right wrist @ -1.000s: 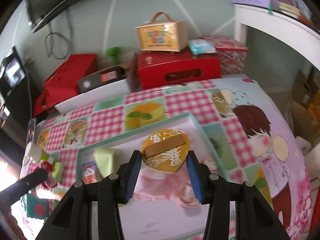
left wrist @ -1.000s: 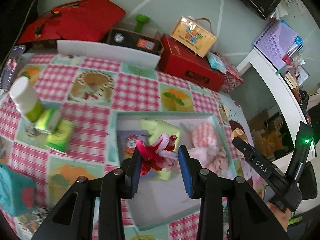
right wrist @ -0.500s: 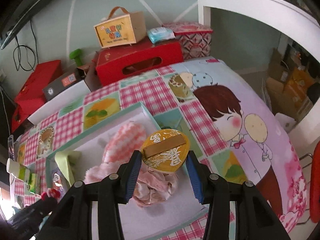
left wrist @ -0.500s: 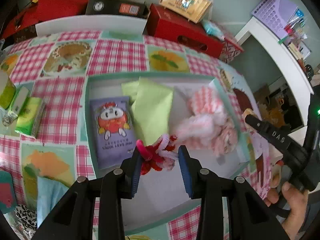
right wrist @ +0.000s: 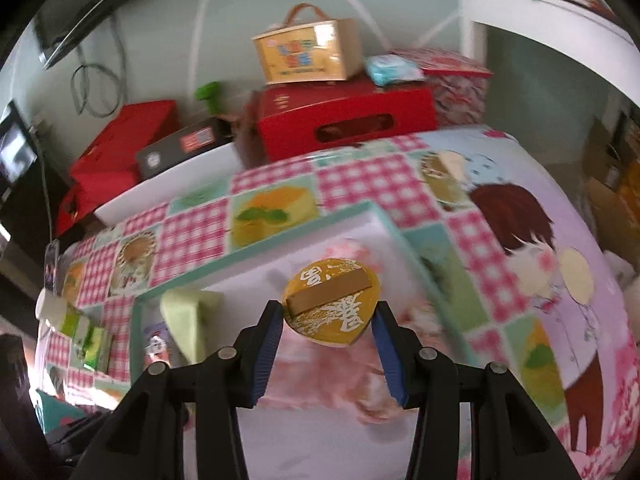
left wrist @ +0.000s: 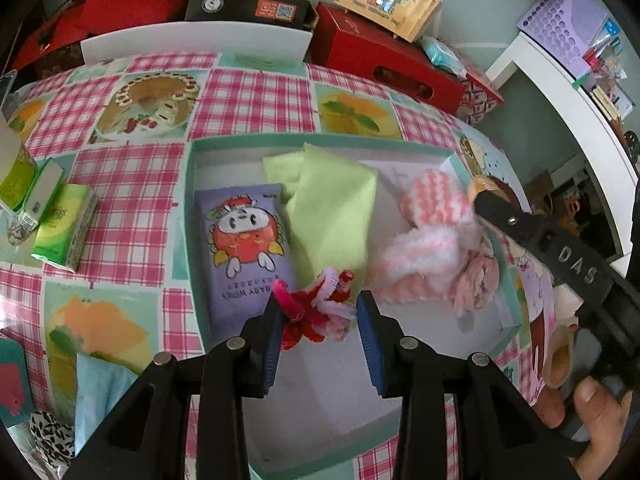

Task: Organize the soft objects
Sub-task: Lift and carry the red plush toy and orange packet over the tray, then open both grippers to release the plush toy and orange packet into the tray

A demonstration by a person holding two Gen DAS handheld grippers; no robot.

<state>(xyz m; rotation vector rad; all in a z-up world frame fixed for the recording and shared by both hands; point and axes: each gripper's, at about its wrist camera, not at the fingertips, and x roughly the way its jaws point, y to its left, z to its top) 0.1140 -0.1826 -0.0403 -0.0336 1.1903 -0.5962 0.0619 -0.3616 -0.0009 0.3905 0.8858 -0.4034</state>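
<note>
pipe-cleaner bundle [left wrist: 316, 312]: red, pink, fuzzy, twisted, in left gripper [left wrist: 320, 332].

Left wrist view close above the tray [left wrist: 192, 216], facing down and forward, right wrist view nearer the tray's [right wrist: 384, 216] right end, both sharing tray and red box [left wrist: 384, 56] [right wrist: 344, 120] at frame top

Bright daylight, strong fisheye edge warping, motion-blurred right wrist view.
</note>
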